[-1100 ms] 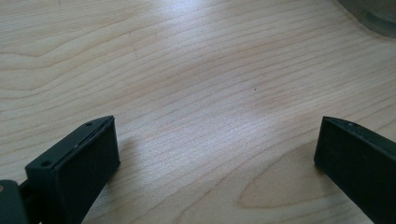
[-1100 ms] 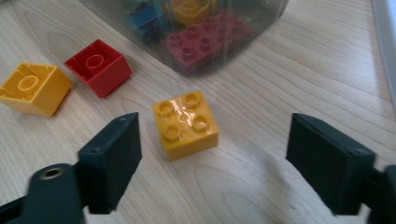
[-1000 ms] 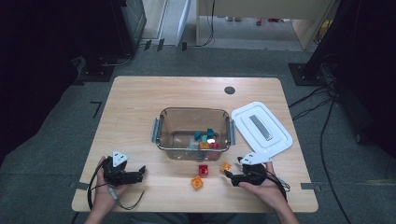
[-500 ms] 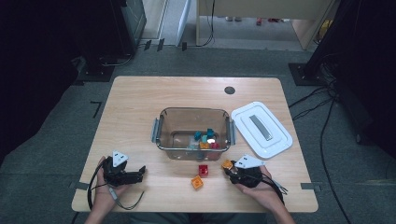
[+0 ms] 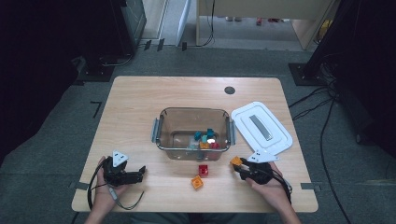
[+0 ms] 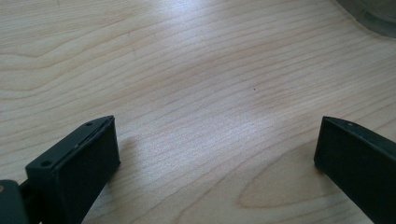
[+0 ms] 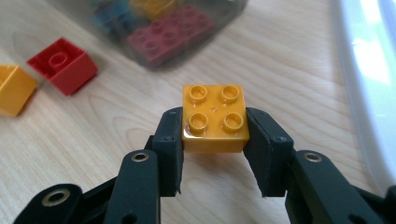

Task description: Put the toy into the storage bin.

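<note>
Right gripper (image 7: 214, 140) has just been closing its jaws and now clamps one orange four-stud brick (image 7: 215, 119) just above the bench (image 5: 140, 112), near the clear tub (image 5: 161, 116). Two bricks lie loose beside it: one red (image 5: 203, 170), one orange (image 5: 197, 182). Left gripper (image 6: 215, 154) rests with jaws wide apart, nothing between.

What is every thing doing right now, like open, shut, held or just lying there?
Box: open, blocks inside.
Lid: off, flat beside box.
Orange block: clamped in right gripper, whose jaws just closed.
Red block: loose on table.
Yellow block: loose on table.
Left gripper: open, empty.
</note>
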